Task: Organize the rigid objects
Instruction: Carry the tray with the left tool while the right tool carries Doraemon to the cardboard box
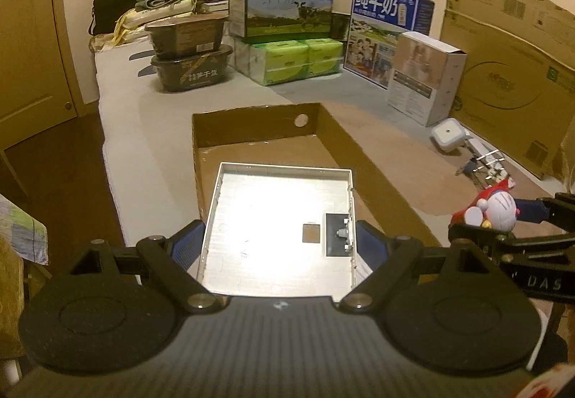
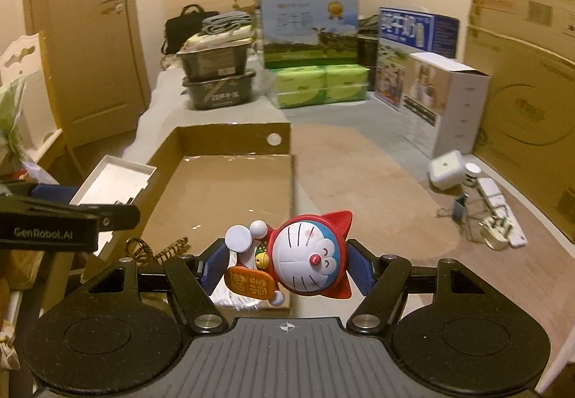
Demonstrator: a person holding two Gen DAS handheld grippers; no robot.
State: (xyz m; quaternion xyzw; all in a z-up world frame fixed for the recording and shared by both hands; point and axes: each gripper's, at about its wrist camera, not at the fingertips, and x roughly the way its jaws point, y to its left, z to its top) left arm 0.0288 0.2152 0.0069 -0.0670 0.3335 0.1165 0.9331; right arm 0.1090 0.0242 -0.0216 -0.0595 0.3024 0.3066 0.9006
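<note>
Bed-top cardboard box (image 2: pixel 230 182) looks empty; your left gripper (image 1: pixel 280 247) clasps a white tray (image 1: pixel 276 229), right gripper (image 2: pixel 287 268) a cat figurine (image 2: pixel 305 254), neither yet placed

"genrobot.ai" on the left tool (image 2: pixel 54 222), "纯牛奶" on the blue milk box (image 1: pixel 388 28)

1. White shallow tray (image 1: pixel 273 229), open side up, held by its side walls above the near end of the open cardboard box (image 1: pixel 251 132).
2. Red-hooded cat figurine (image 2: pixel 305 254), lying sideways, gripped above the box's near right corner.
</note>
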